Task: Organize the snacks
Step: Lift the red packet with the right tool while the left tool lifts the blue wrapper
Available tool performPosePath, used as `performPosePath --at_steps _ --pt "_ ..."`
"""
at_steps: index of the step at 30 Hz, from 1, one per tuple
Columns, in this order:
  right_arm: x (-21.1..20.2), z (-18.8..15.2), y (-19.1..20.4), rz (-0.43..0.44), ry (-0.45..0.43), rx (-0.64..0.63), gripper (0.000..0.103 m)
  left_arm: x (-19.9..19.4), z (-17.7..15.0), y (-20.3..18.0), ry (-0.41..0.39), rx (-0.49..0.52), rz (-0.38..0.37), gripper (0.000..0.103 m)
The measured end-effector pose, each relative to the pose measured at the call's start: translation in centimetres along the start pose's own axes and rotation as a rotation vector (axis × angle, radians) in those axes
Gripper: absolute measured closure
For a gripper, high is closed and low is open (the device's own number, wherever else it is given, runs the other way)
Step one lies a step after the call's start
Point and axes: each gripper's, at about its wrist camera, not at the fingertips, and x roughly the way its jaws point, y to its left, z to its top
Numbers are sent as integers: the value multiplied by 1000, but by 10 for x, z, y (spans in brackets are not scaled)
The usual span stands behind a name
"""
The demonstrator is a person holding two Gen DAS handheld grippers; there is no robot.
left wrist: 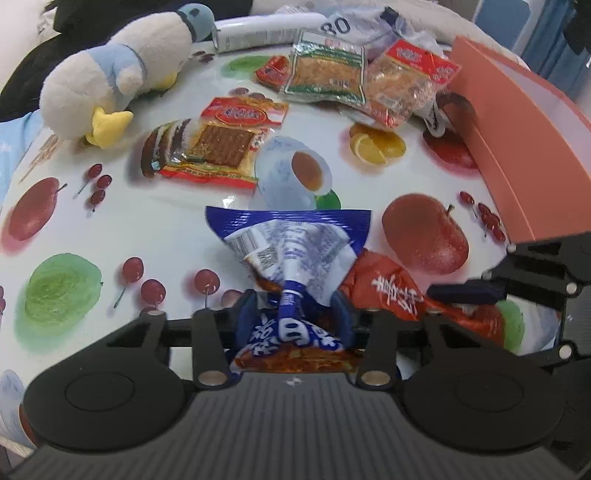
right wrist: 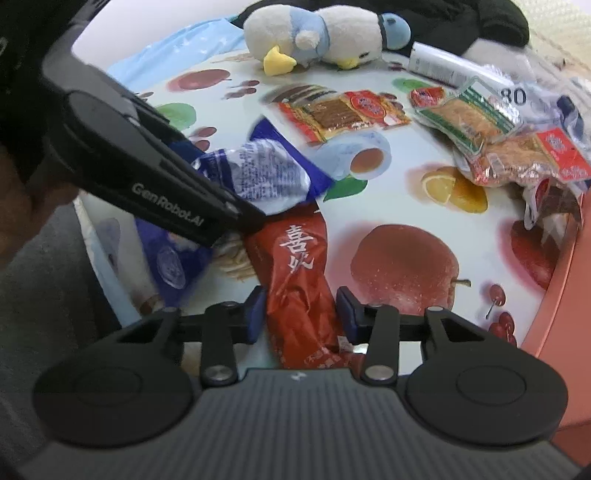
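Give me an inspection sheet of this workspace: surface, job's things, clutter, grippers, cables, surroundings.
Surface: fruit-print tablecloth, crowded at the far end.
Job's things: blue snack bag and red snack bag nearest, overlapping; flat jerky pack mid-table; pile of snack packs by the pink box.
Clutter: plush duck, white tube, crumpled plastic bag at the far edge.
Grippers: left gripper pinches the blue snack bag; right gripper straddles the red snack bag, contact unclear.
Cables: nothing seen.
Surroundings: dark fabric behind the table.
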Motion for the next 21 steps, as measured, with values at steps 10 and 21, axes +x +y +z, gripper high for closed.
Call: performPosePath --at_steps 10,21 --pt "-26 -8 1 -45 -19 97 63 -46 -5 8 -63 -152 47 58" --pt "-96 -20 -5 -211 -182 312 63 -113 -4 -19 -155 -153 28 58"
